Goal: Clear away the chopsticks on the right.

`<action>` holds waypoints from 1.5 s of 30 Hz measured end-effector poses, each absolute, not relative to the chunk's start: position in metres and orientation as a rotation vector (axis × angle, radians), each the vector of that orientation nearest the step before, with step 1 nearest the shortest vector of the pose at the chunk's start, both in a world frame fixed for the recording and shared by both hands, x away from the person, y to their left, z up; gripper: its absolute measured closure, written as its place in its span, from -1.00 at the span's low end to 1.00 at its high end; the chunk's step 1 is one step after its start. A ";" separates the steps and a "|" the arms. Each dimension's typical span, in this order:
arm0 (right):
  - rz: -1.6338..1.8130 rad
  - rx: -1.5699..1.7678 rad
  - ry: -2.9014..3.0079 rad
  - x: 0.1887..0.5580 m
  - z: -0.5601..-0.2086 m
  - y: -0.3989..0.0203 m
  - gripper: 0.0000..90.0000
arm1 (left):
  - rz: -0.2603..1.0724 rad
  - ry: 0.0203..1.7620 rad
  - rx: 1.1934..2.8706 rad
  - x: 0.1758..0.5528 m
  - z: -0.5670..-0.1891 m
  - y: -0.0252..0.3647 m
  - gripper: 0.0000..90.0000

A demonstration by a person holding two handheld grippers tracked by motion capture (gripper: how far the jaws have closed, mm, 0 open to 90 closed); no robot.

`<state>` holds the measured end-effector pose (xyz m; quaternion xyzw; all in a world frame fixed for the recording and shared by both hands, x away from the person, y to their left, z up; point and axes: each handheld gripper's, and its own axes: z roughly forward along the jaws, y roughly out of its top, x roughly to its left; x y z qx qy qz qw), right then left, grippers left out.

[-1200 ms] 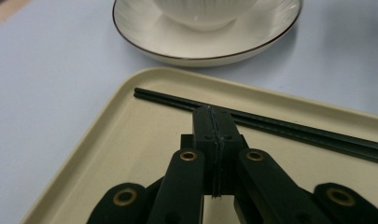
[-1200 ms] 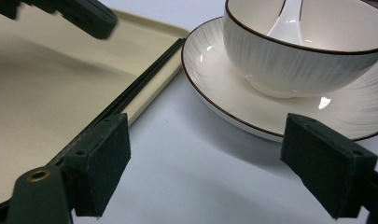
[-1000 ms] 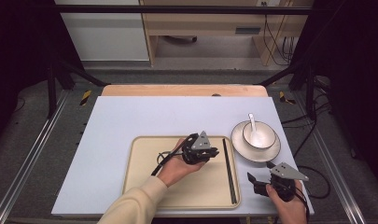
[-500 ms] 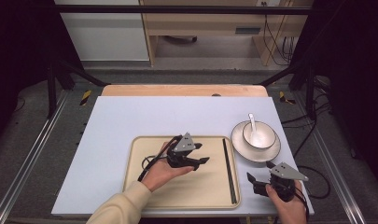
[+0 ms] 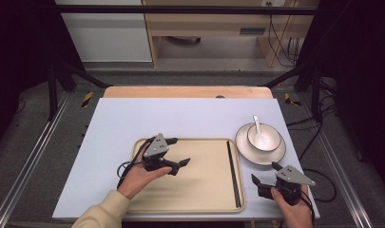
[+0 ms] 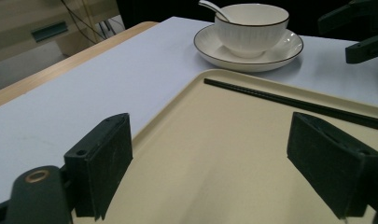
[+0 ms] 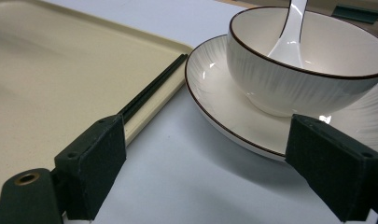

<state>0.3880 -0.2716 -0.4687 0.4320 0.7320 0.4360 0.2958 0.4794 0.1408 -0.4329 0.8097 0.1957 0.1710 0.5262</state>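
Left hand-held gripper (image 5: 179,152): over the tray's left half, jaws just opened wide, nothing between them.
Right hand-held gripper (image 5: 265,174): at the bench's near right edge, jaws wide, empty.
Chopsticks (image 5: 233,171): lying along the tray's right rim, possibly touching it.
Tray (image 5: 204,185): cream; middle bare.
Bowl (image 5: 264,137): with spoon (image 5: 257,124), on saucer (image 5: 245,151) just right of the tray.

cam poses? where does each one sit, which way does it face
High view: above the person's side, looking forward and down at the tray; both forearms, left gripper and right gripper show.
Left gripper view: on the left gripper, looking across the tray toward the bowl; open jaws show.
Right gripper view: on the right gripper, facing the bowl's plate; open jaws show.
All three share the chopsticks.
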 end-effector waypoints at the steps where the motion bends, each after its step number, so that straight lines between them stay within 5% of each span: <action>1: 1.159 1.147 1.948 0.388 -0.469 -0.271 -0.72 | 0.409 0.468 1.936 0.479 -0.433 0.141 -0.73; 45: 1.217 1.138 1.868 0.391 -0.469 -0.276 -0.83 | 0.610 0.619 1.715 0.435 -0.453 0.288 -0.91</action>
